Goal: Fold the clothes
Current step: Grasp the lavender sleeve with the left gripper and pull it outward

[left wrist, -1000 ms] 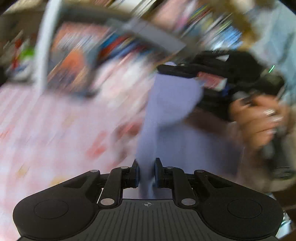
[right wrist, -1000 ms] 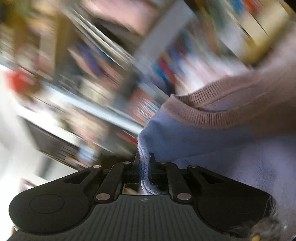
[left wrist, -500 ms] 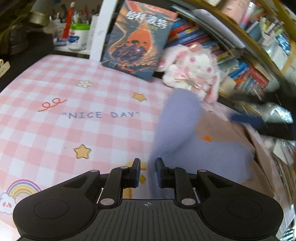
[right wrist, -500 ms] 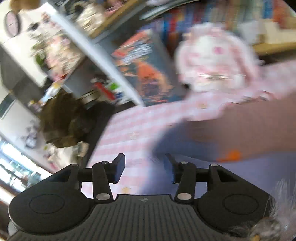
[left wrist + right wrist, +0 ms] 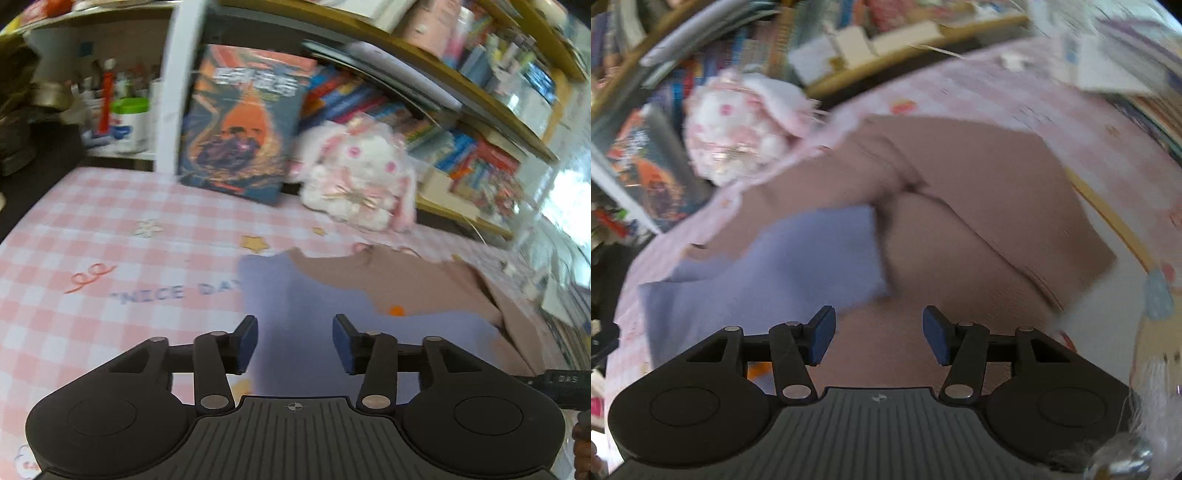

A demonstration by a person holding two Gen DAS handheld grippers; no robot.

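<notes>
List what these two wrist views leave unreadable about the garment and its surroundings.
- Garment near edge: left wrist view, hidden behind the open left gripper.
- Garment's near hem: right wrist view, covered by the open right gripper.
- Fold neatness: right wrist view, motion blur smears the creases.
- Book title: left wrist view, blurred.
- Small orange mark: too small to identify.
</notes>
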